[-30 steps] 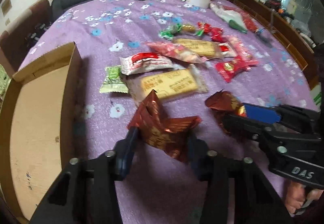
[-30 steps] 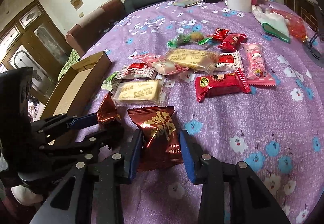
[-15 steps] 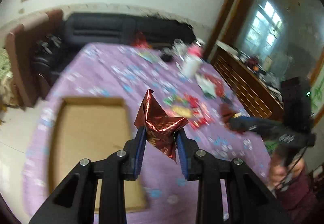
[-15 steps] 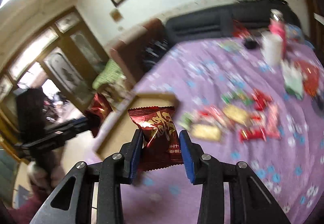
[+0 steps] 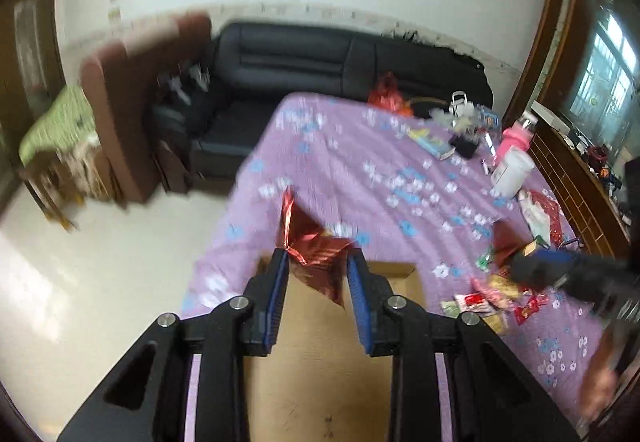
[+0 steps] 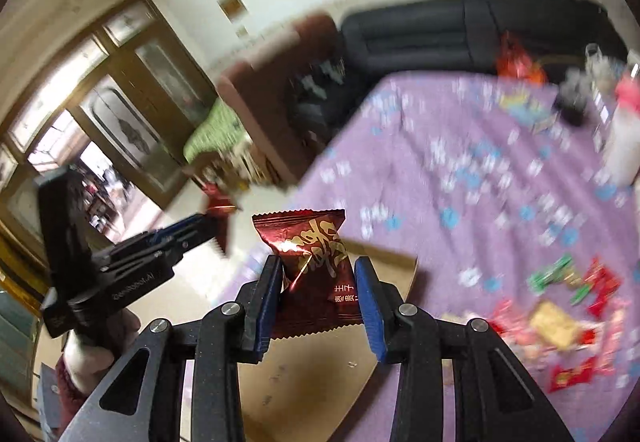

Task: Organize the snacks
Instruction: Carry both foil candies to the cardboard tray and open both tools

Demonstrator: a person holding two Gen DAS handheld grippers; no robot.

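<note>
Left gripper [image 5: 316, 262] is clamped on a crumpled dark red foil snack packet [image 5: 316, 254] — blue pads pinch its lower half, top corner sticks up past the fingertips. Packet hangs in the air over the open cardboard box [image 5: 316, 382], which sits on the purple flowered tablecloth [image 5: 360, 170].

Right gripper [image 6: 318, 266] holds a second dark red packet [image 6: 316, 262], gold lettering facing the camera, jaws narrowly set and pressing both side edges. It too is above the box [image 6: 320, 374], near its far edge.

Count: two grippers, two dark red packets, one per gripper, one box. In the right wrist view the left gripper [image 6: 208, 226] shows at left with its packet [image 6: 218, 206] at the tip, a hand [image 6: 92, 354] on its grip.

Loose snacks [image 6: 560, 322] remain in a pile on the cloth right of the box — red, yellow and green wrappers, too blurred to count. One white jar [image 5: 512, 170] and one pink-capped bottle [image 5: 516, 134] stand toward the far side of the table.
</note>
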